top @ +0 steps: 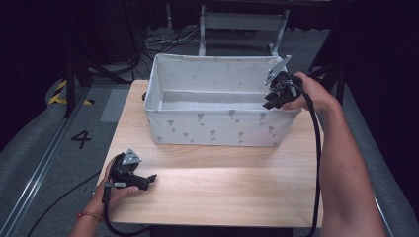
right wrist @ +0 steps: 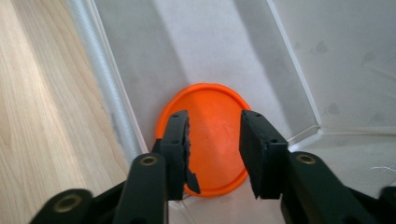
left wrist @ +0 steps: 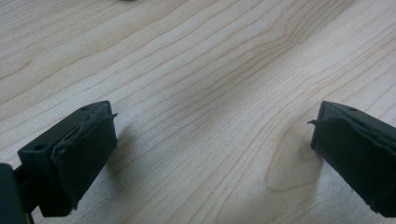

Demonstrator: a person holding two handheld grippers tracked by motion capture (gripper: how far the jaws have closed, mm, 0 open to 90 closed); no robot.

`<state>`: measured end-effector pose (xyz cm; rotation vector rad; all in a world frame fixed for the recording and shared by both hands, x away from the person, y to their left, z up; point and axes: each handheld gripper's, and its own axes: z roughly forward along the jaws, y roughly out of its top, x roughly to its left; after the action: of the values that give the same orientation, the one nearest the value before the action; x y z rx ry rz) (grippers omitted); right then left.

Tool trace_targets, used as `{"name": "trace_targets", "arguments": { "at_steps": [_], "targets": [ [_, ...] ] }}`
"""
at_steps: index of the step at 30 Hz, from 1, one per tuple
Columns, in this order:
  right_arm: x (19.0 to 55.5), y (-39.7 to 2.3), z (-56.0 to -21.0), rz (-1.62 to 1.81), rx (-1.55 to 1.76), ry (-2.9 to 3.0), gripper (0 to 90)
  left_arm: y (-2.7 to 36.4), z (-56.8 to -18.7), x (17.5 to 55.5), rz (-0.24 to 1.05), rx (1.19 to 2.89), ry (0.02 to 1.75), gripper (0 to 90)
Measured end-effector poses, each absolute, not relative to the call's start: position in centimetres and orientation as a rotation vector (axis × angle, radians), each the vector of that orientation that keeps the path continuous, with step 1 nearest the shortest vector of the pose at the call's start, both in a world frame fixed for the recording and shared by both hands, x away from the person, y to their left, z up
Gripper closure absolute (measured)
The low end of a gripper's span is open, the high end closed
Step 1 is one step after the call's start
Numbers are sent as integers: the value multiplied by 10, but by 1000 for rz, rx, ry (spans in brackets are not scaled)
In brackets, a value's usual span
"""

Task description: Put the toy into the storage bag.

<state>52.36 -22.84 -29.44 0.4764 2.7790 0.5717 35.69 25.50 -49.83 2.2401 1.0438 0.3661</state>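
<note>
High view looks down over the table (top: 212, 187); left gripper view skims its wood closely, right perhaps peers into the bin (top: 217, 101).

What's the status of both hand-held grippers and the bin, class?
Left hand-held gripper open, low over the bare table. Right hand-held gripper open, at the fabric bin's right end, above an orange disc inside. Nothing between jaws and disc.

Both arms are bare; a thin orange band (top: 89, 216) circles the left wrist. Each black tool carries a grey triangular plate (top: 131, 157) and black cable (top: 316, 148).
</note>
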Motion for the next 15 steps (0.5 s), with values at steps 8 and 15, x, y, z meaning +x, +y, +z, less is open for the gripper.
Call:
{"name": "trace_targets", "arguments": {
  "at_steps": [8, 15],
  "targets": [
    [506, -240, -284, 784, 561, 2631, 450, 255, -498, 357, 366, 2241, 1043, 5],
    [489, -247, -277, 859, 633, 2492, 333, 255, -498, 357, 365, 2240, 1044, 5]
  ]
}}
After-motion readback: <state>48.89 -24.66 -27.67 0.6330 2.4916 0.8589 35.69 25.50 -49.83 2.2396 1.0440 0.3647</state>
